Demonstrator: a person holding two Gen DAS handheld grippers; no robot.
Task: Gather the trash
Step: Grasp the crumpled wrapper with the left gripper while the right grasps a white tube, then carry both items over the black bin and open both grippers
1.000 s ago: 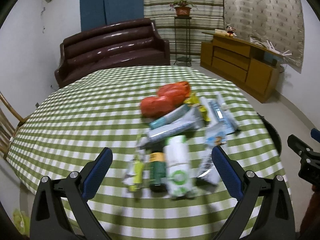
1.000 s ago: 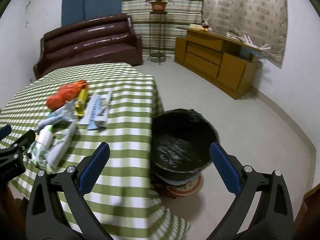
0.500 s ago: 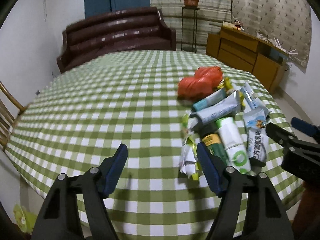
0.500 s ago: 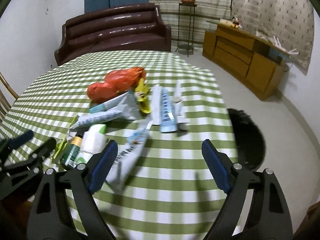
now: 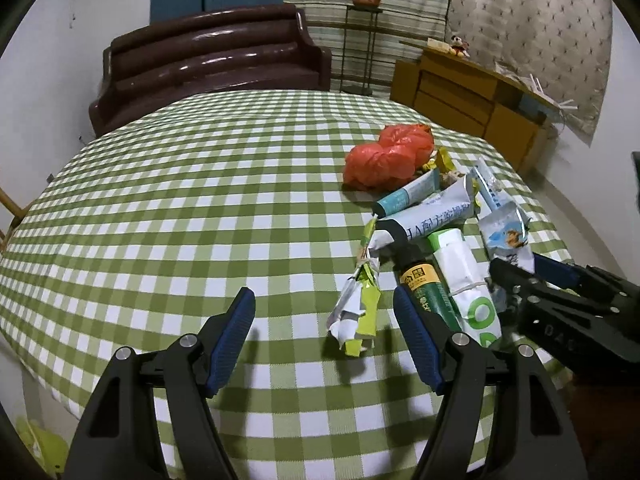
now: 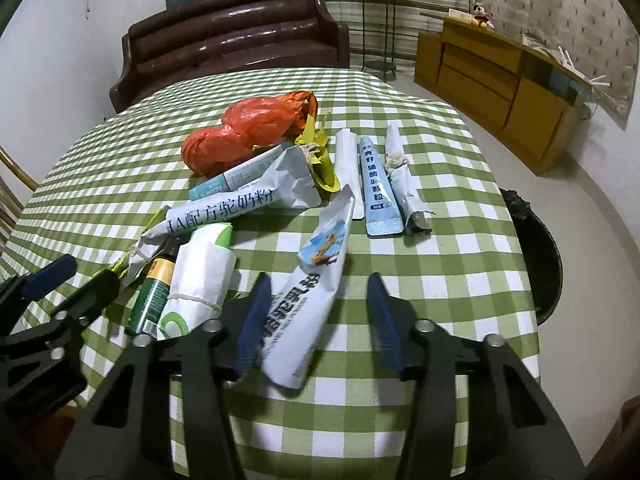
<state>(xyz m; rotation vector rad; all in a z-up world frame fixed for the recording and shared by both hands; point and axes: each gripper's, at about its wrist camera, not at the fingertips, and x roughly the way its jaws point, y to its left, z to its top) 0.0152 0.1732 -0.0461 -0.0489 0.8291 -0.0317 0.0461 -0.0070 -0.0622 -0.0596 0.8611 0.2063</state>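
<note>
Tongs first: the right gripper (image 6: 316, 312) is spread wide with its blue pads on either side of the long white camel-milk pouch (image 6: 310, 300), not yet squeezing it. The left gripper (image 5: 324, 332) is also spread, with nothing between its pads except tablecloth; the crumpled yellow-and-silver wrapper (image 5: 356, 312) lies just inside its right pad at about 1 o'clock.

So this looks like the reach-and-grab step, and nothing seems to have been picked up so far. Next move, I'd guess, is closing the right pads on that pouch. It's flat and floppy, so a pinch around its middle should work better than at the loose end, then a swing over to the black bin (image 6: 536, 256), which peeks out past the table edge at 3 o'clock in the right view.

The rest of the trash sits further out on the green checked table (image 5: 180, 220): the green can (image 6: 154, 292) and white bundled packet (image 6: 200, 280) at 10 o'clock, the red plastic bag (image 6: 240, 136) at 11, and the blue sachet (image 6: 378, 188) at 1.

Compared with a second ago, the right camera has swung off the bin and onto the pile, and both pairs of pads have narrowed and dropped closer to the table.
</note>
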